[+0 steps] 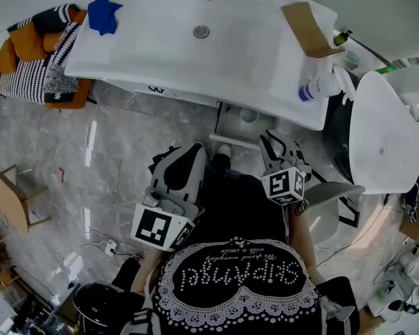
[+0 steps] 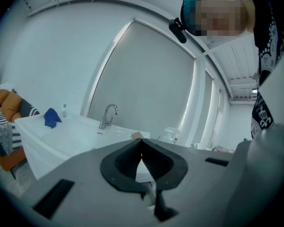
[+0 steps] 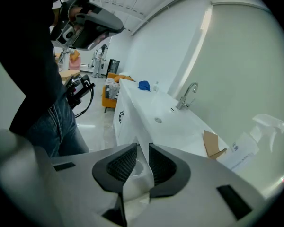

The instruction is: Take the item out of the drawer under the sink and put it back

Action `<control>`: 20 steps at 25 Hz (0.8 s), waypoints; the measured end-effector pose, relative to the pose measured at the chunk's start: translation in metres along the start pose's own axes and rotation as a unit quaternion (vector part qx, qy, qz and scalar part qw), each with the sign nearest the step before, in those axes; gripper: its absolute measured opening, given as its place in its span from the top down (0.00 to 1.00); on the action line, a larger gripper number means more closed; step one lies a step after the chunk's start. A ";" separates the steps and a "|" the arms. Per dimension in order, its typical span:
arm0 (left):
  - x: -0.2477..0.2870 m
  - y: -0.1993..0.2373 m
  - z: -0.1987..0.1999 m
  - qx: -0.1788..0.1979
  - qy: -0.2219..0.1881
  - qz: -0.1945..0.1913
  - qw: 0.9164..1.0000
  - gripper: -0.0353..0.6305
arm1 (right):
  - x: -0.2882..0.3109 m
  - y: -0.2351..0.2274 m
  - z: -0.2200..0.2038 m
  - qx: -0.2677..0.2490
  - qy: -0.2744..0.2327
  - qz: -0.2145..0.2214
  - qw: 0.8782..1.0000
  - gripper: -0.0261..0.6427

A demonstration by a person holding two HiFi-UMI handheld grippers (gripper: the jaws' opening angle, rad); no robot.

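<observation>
Cup (image 1: pixel 248 115) sits in the open drawer (image 1: pixel 227 125) under the white sink worktop (image 1: pixel 265 61), at twelve o'clock from the right claw (image 3: pixel 143 148), which is part open and empty, while the left claw (image 2: pixel 142 143) is closed on nothing above the grey marble floor (image 1: pixel 91 152).

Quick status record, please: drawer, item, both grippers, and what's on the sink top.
drawer: open, under the sink
item: white cup, inside the drawer
left gripper: jaws together, empty
right gripper: jaws apart, cup seen between them, not gripped
sink top: blue cloth, cardboard piece, spray bottle
</observation>
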State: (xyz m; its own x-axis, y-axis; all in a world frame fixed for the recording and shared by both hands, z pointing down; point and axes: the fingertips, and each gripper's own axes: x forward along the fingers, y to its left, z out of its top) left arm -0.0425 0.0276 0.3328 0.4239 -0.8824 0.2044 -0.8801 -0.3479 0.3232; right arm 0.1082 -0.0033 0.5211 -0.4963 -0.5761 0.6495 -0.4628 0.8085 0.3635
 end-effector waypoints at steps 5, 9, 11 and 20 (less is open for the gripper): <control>-0.004 0.001 -0.005 -0.007 0.005 0.019 1.000 0.94 | 0.022 0.002 -0.023 -0.045 0.031 0.021 0.998 0.86; -0.007 0.000 -0.006 -0.008 -0.004 0.029 1.000 0.94 | 0.036 0.009 -0.040 -0.077 0.050 0.048 0.995 0.86; -0.009 0.002 -0.008 -0.008 -0.009 0.035 0.999 0.94 | 0.043 0.014 -0.047 -0.087 0.057 0.062 0.993 0.86; -0.015 0.006 -0.012 -0.028 0.002 0.075 0.997 0.94 | 0.084 0.024 -0.077 -0.115 0.080 0.100 0.985 0.86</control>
State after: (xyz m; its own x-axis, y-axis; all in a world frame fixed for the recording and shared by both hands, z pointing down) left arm -0.0522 0.0428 0.3429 0.2893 -0.9216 0.2586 -0.9205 -0.1937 0.3393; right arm 0.1122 -0.0227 0.6361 -0.4295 -0.3907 0.8142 -0.1795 0.9205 0.3471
